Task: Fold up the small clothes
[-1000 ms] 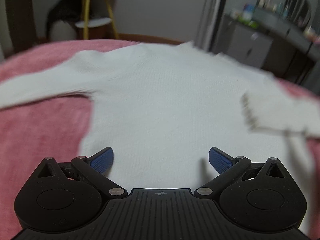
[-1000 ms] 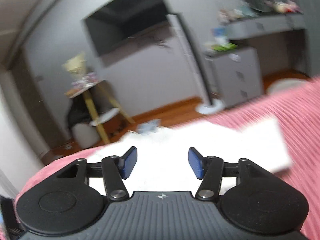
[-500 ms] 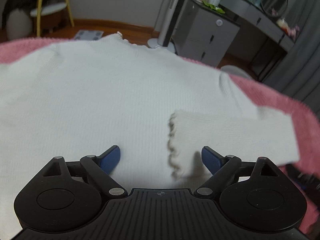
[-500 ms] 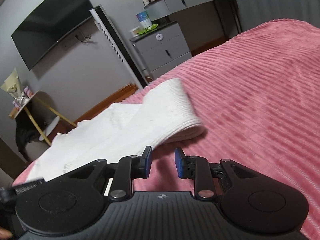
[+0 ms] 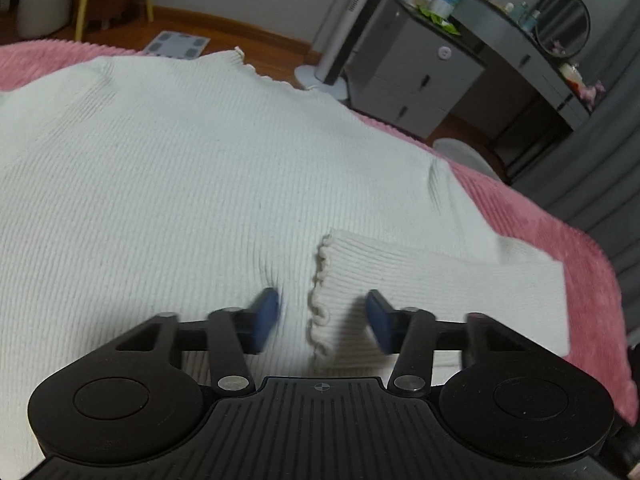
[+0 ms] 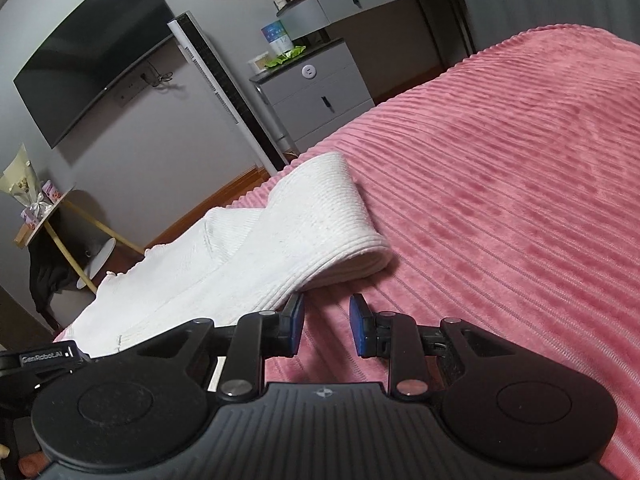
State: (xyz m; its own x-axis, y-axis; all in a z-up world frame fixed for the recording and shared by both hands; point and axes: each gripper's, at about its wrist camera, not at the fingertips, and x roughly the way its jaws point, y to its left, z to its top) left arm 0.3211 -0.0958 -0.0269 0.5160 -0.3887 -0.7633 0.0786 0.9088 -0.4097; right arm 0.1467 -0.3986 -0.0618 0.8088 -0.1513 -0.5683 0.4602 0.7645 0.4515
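Left gripper (image 5: 318, 320): jaws just been closing, half open, straddling the frilled cuff (image 5: 320, 300) of the white ribbed-knit sweater (image 5: 180, 184); no pinch yet. Right gripper (image 6: 326, 330): narrow gap, empty, beside the folded sleeve (image 6: 320, 232) on the pink ribbed bedspread (image 6: 500, 200). Step: sleeve fold. Next: pinch the cuff.

A bed with a pink ribbed blanket (image 6: 500, 184) fills the foreground. Behind it, a grey drawer cabinet (image 6: 316, 92) stands against the wall, with a tall slim tower fan (image 6: 224, 88) just beside it. A dark television (image 6: 92, 48) hangs on the grey wall. A grey dressing table (image 5: 532, 64) carries a round mirror (image 5: 562, 24) and small bottles. A yellow-legged side table (image 6: 60, 220) holds a wrapped bouquet (image 6: 20, 176). A bathroom scale (image 5: 178, 45) lies on the wooden floor.
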